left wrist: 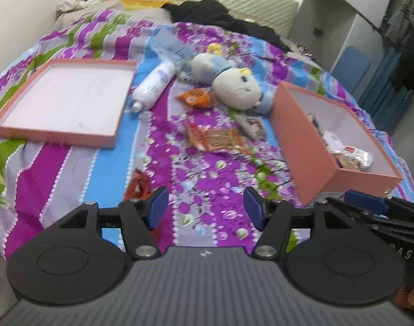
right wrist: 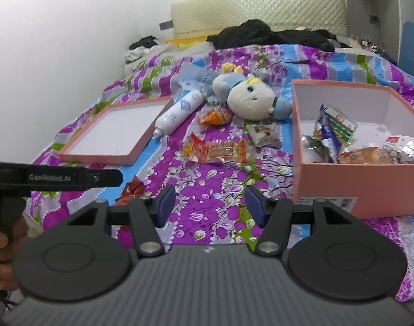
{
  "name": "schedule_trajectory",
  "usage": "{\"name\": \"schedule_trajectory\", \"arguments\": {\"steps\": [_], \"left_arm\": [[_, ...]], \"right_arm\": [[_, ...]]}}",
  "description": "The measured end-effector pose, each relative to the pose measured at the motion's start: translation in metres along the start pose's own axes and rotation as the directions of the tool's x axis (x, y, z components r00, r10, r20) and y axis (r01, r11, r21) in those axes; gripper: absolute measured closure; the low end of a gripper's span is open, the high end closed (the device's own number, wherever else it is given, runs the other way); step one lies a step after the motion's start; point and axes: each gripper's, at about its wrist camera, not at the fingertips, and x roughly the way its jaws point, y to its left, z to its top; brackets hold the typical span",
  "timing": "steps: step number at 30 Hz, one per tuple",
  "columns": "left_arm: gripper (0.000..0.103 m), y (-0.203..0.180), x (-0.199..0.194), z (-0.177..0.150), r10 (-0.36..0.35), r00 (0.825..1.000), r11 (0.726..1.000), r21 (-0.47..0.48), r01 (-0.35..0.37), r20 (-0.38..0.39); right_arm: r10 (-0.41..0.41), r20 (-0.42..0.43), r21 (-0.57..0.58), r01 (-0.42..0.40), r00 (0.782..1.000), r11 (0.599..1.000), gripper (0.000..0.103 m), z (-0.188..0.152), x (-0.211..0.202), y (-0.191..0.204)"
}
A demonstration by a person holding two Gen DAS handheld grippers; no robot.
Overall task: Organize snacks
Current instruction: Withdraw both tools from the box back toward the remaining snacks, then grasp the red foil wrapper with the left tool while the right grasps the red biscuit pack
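A bed (right wrist: 342, 62) under a soft, rumpled quilt striped in purple, blue and green carries everything. The landmark is a deep pink cardboard box (right wrist: 342, 187), stiff and square-cornered, with several crinkly snack packets already inside. Well to its left lies its shallow pink lid (right wrist: 103, 160), turned up and holding nothing. Between lid and box sit a squashy plush doll (right wrist: 250, 100), a smooth white bottle (right wrist: 179, 111), and the loose snacks: a long clear-wrapped bar pack (right wrist: 217, 150), an orange packet (right wrist: 215, 116), a small grey pouch (right wrist: 264, 134), and, nearest the camera, a red-brown wrapper (right wrist: 132, 188), possibly sweets. These packets are likely light, slippery and easily crushed; pinching a flat sealed edge seems safest. The left gripper (left wrist: 205, 207) and right gripper (right wrist: 209, 206) both hover above the quilt left of the box, blue-padded fingers spread apart, grasping nothing.
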Motion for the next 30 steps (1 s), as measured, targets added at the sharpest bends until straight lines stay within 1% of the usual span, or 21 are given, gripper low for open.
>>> {"name": "schedule_trajectory", "arguments": {"steps": [9,18,20,21,22,27,30], "left_arm": [[0.035,0.027,0.037,0.002,0.067,0.997,0.997,-0.019,-0.068,-0.039],[0.028,0.048,0.078,0.001,0.142,0.987,0.989,-0.02,-0.144,-0.074],[0.028,0.054,0.088,-0.002,0.141,0.986,0.989,-0.027,-0.144,-0.088],[0.028,0.055,0.092,-0.004,0.143,0.985,0.989,-0.025,-0.146,-0.094],[0.028,0.055,0.096,-0.006,0.147,0.984,0.989,-0.02,-0.15,-0.099],[0.028,0.056,0.109,-0.015,0.152,0.982,0.988,-0.012,-0.154,-0.112],[0.028,0.057,0.116,-0.02,0.166,0.979,0.986,-0.004,-0.168,-0.116]], "right_arm": [[0.021,-0.039,-0.041,-0.022,0.999,0.999,0.044,0.009,0.049,0.003],[0.05,-0.082,-0.057,-0.054,0.995,0.997,0.044,0.019,0.099,-0.002],[0.046,-0.09,-0.061,-0.052,0.995,0.997,0.038,0.023,0.111,-0.003],[0.043,-0.09,-0.061,-0.049,0.995,0.997,0.027,0.025,0.117,-0.004],[0.044,-0.084,-0.062,-0.05,0.995,0.997,0.018,0.026,0.122,-0.005],[0.055,-0.07,-0.057,-0.059,0.996,0.997,0.017,0.035,0.153,-0.01],[0.045,-0.045,-0.052,-0.047,0.998,0.998,0.017,0.038,0.175,-0.013]]}}
